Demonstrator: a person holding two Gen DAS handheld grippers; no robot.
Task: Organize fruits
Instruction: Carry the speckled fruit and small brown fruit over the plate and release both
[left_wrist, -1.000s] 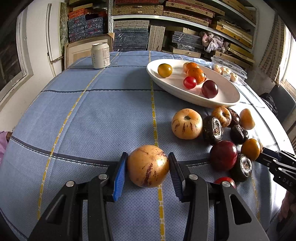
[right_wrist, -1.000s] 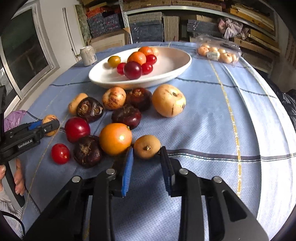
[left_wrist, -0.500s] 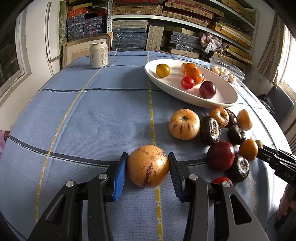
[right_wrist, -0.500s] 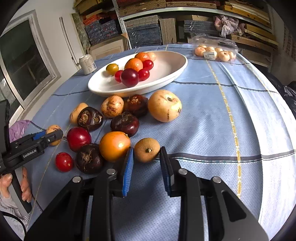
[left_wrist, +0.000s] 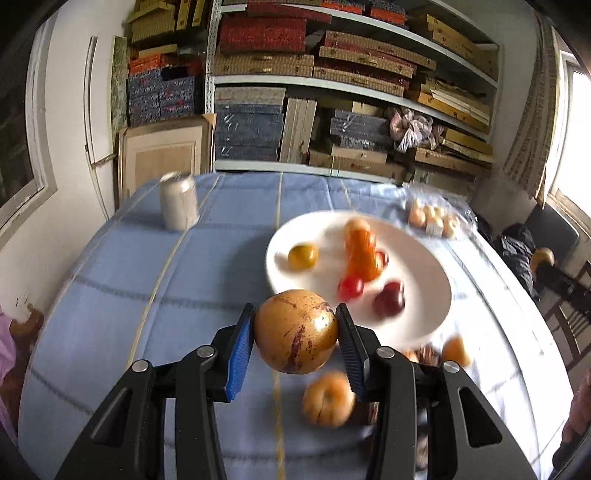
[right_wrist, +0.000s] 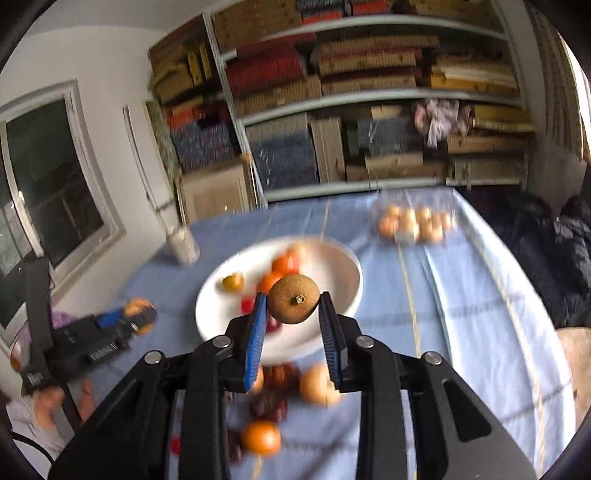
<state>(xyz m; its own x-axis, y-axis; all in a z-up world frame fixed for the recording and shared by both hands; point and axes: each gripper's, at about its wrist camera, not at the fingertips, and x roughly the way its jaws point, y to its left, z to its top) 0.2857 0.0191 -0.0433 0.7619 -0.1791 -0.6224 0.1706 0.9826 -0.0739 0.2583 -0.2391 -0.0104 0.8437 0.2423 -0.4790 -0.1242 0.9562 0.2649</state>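
Both tools carry fruit clear of the counter (left_wrist: 110, 280): left tool (left_wrist: 295, 334) clamps a golden fruit (left_wrist: 294, 330), right tool (right_wrist: 293, 314) a small brown fruit (right_wrist: 293, 299) — likely bound for the white bowl (left_wrist: 424, 266).

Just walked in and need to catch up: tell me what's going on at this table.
A person is sorting fruit with a handheld gripper in each hand. The left gripper is clamped on a large yellow-brown fruit, and the right gripper is clamped on a small brown round fruit. Both fruits are held in the air in front of the white bowl, which already holds several small fruits. More fruit lies loose on the blue tablecloth below the grippers.
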